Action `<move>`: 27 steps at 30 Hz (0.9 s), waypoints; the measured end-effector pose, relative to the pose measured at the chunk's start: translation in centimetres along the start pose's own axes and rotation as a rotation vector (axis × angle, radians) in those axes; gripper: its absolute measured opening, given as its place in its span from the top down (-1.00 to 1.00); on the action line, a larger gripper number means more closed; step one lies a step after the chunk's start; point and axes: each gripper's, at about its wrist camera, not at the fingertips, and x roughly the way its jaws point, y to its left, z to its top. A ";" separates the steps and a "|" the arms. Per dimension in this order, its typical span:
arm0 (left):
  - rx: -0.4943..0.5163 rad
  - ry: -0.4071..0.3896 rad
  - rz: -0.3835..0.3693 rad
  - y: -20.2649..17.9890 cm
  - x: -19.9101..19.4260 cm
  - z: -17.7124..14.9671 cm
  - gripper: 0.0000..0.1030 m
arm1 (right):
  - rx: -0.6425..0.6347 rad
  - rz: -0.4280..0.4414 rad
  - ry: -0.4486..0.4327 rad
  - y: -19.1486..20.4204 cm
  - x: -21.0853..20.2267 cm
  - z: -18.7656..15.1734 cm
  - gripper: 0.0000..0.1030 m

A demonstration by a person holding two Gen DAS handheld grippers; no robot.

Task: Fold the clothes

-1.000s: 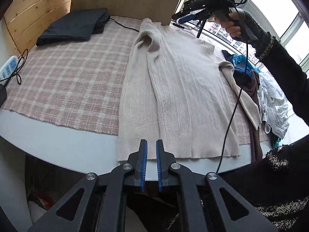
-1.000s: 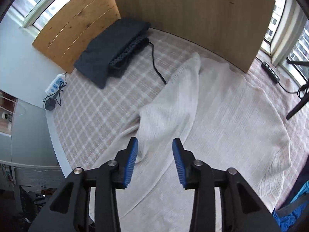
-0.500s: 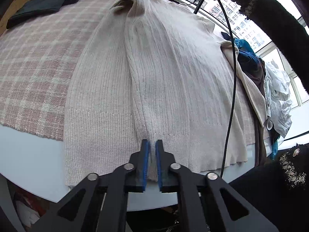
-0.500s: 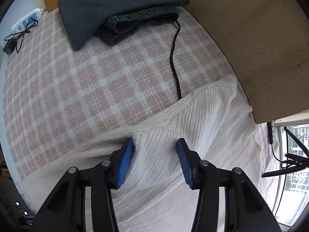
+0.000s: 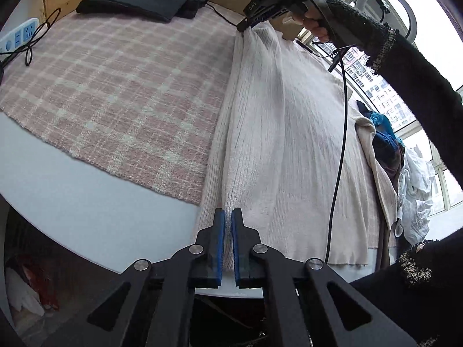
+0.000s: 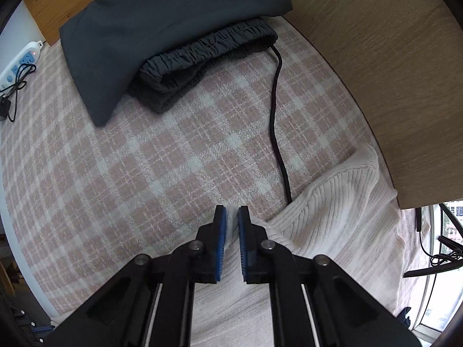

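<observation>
A cream ribbed sweater (image 5: 289, 133) lies lengthwise on a pink plaid cloth (image 5: 121, 86) over the table. My left gripper (image 5: 228, 217) is shut on the fold near the sweater's hem at the table's front edge. My right gripper (image 6: 231, 217) is shut on the sweater's (image 6: 332, 225) folded edge near the shoulder at the far end; in the left wrist view this right gripper (image 5: 246, 26) lifts that end of the fold. The ridge of fabric runs taut between the two grippers.
Folded dark clothes (image 6: 162, 29) lie at the far left by a wooden board (image 6: 390, 57). A black cable (image 6: 275, 110) runs across the plaid cloth. A white power strip (image 5: 17, 34) sits at the left edge. Several loose garments (image 5: 405, 173) are heaped at the right.
My right gripper closed on the sweater's fold at the far end. Both grippers have lifted the fold, pulling the sweater's left side up off the plaid cloth.
</observation>
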 end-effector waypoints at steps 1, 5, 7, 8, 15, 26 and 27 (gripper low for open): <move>-0.005 0.022 0.009 0.1 0.9 0.0 0.92 | -0.006 -0.018 0.000 0.2 0.5 0.2 0.84; -0.015 0.002 -0.015 0.2 0.1 0.1 0.88 | -0.071 -0.028 0.007 0.9 0.6 0.3 0.71; -0.011 -0.021 -0.023 0.1 -1.0 0.3 0.66 | -0.082 -0.012 -0.021 0.7 -1.0 -0.1 0.63; 0.002 -0.032 -0.032 0.0 -1.4 0.4 0.56 | -0.069 0.024 -0.047 0.2 -2.4 -0.6 0.60; 0.060 0.013 0.042 -0.3 1.0 1.8 0.33 | 0.247 0.346 -0.245 -6.4 -10.1 -5.2 0.03; 0.194 0.043 0.081 -2.6 2.7 1.8 0.55 | 0.291 0.198 -0.070 -0.6 -0.9 -4.4 0.03; 0.201 0.039 0.089 -2.7 2.7 1.7 0.68 | 0.290 0.174 -0.055 0.0 -0.1 -4.1 0.02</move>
